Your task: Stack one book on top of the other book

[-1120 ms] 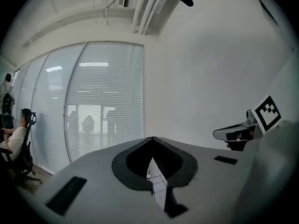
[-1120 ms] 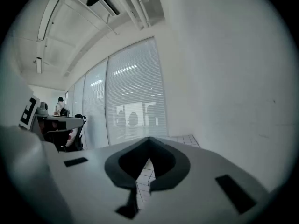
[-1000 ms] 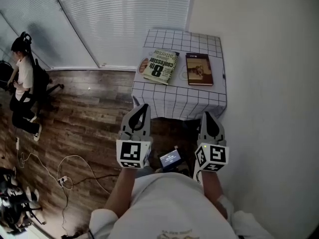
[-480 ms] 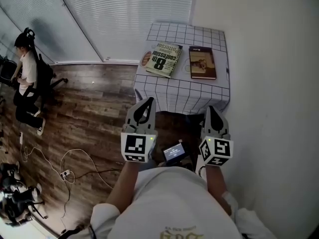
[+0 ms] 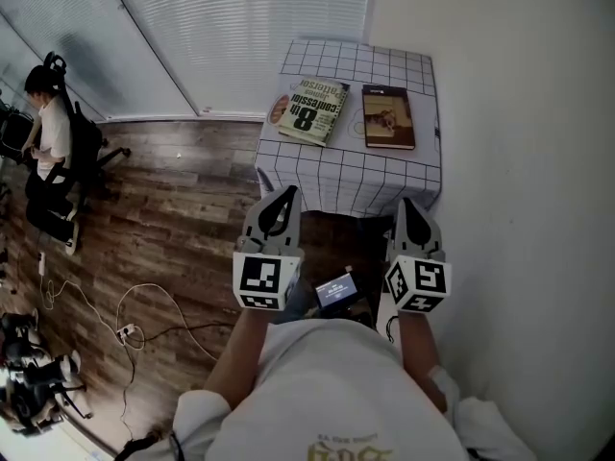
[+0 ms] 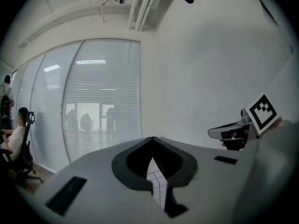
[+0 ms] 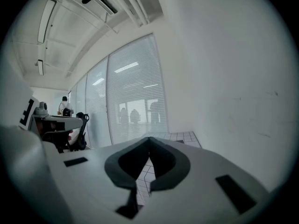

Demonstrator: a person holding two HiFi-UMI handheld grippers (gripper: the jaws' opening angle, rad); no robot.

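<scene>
On the small table (image 5: 338,185) with its checked cloth, by the white wall, a green-and-white book (image 5: 312,109) and a brown book (image 5: 387,116) lie side by side, apart. Short of the table, the left gripper (image 5: 280,200) and right gripper (image 5: 411,208) hover with jaws pressed together, holding nothing.

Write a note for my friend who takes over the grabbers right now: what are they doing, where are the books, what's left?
The left gripper is shut and empty, short of the table.
The right gripper is the same.
The green-and-white book and the brown book lie flat on the checked cloth, side by side, apart.
Done: nothing stacked.
Left: open a gripper, pick up one book, lay it on the other.
</scene>
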